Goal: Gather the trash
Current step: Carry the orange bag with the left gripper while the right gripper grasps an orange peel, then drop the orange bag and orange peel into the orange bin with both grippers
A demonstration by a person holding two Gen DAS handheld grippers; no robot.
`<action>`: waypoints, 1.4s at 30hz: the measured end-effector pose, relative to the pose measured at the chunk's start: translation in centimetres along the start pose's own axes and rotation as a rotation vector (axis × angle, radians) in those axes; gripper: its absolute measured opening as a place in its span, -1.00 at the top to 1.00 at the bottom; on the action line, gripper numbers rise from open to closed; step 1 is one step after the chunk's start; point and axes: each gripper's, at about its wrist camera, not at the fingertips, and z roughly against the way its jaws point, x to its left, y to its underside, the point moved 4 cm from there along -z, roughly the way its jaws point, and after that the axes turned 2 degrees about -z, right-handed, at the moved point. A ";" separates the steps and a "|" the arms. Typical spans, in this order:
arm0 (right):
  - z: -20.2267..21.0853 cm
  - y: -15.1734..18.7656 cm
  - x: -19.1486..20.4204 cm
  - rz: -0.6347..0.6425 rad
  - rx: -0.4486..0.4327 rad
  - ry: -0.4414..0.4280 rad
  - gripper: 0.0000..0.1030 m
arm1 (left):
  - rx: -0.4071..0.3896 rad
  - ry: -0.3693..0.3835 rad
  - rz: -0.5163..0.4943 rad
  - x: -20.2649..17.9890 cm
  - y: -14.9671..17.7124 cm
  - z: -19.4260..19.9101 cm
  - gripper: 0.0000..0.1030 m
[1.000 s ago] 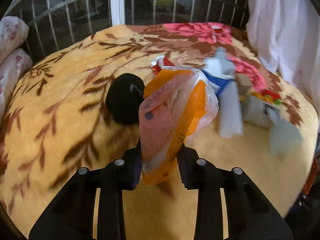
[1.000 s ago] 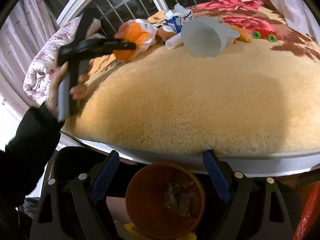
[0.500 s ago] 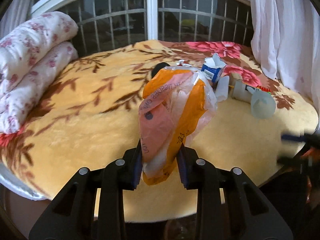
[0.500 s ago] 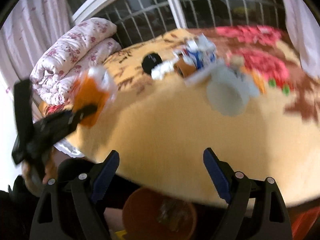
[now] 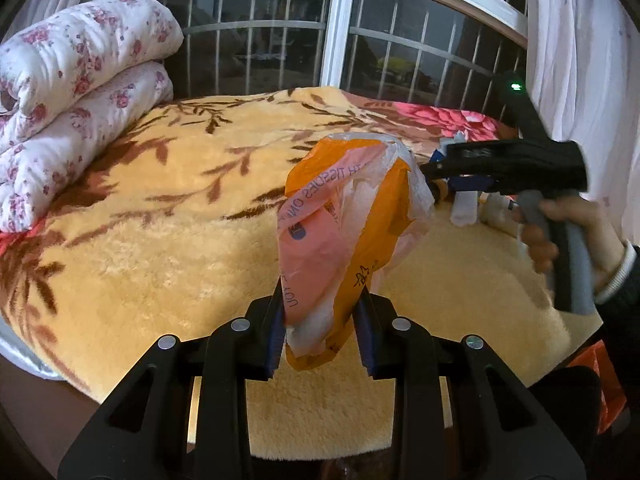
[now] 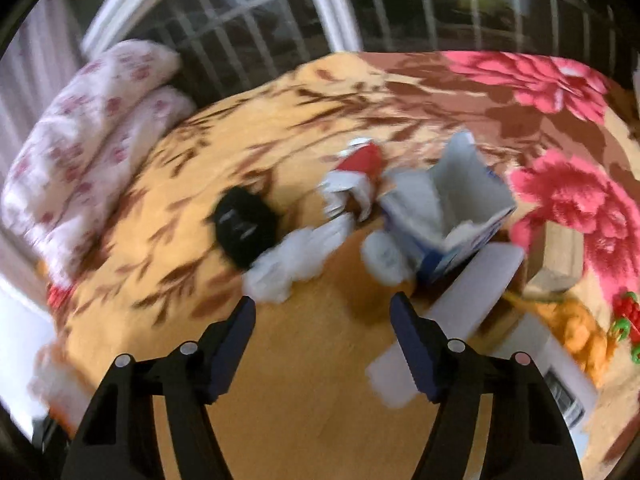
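I see one orange plastic bag [image 5: 352,232], pinched tight in my left gripper [image 5: 322,334]. It stands up tall, its long way up and down, above the yellow blanket [image 5: 140,248]. My right gripper [image 6: 322,322] is spread wide, with nothing in it, over a blurry pile: one black ball [image 6: 244,228], one blue-and-white carton [image 6: 448,216], some white scraps [image 6: 292,264]. The blur hides small things.

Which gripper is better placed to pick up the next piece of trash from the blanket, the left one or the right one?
Right. The right gripper is open and empty, just in front of the crumpled white tissue and the torn blue-and-white carton. The left gripper is shut on the orange-and-white plastic wrapper.
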 end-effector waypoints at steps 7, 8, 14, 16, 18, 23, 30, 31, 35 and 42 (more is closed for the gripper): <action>-3.1 -1.7 -1.7 -0.023 0.049 0.120 -0.35 | -0.003 0.036 0.012 0.3 -0.1 -0.8 0.43; -3.6 -1.9 -1.7 -0.013 0.058 0.131 -0.35 | -0.004 0.039 0.012 0.3 -0.1 -0.7 0.43; -5.0 -1.9 -1.9 -0.063 0.134 0.111 0.38 | 0.001 0.046 0.013 0.2 0.0 -0.9 0.43; -4.5 -1.5 -1.9 -0.050 0.123 0.115 0.45 | 0.005 0.046 0.016 0.2 -0.1 -1.0 0.43; -3.7 -1.3 -1.9 -0.072 0.109 0.092 0.46 | 0.008 0.045 0.022 0.2 -0.2 -0.9 0.43; 2.0 0.2 0.3 -0.053 0.008 -0.018 0.46 | 0.023 0.057 0.020 -0.3 -0.9 -0.3 0.43; 12.7 6.4 2.9 0.107 -0.113 -0.049 0.46 | -0.010 0.088 -0.029 -2.9 -0.6 4.2 0.43; 13.6 7.5 3.0 0.119 -0.117 -0.053 0.46 | -0.008 0.091 -0.036 -3.3 -0.3 4.8 0.43; 17.4 13.2 3.4 0.144 -0.116 -0.082 0.45 | 0.007 0.104 -0.063 -4.7 1.5 7.0 0.43; 18.6 22.3 2.9 0.134 -0.052 -0.082 0.45 | 0.120 0.102 -0.133 -6.7 7.0 9.3 0.43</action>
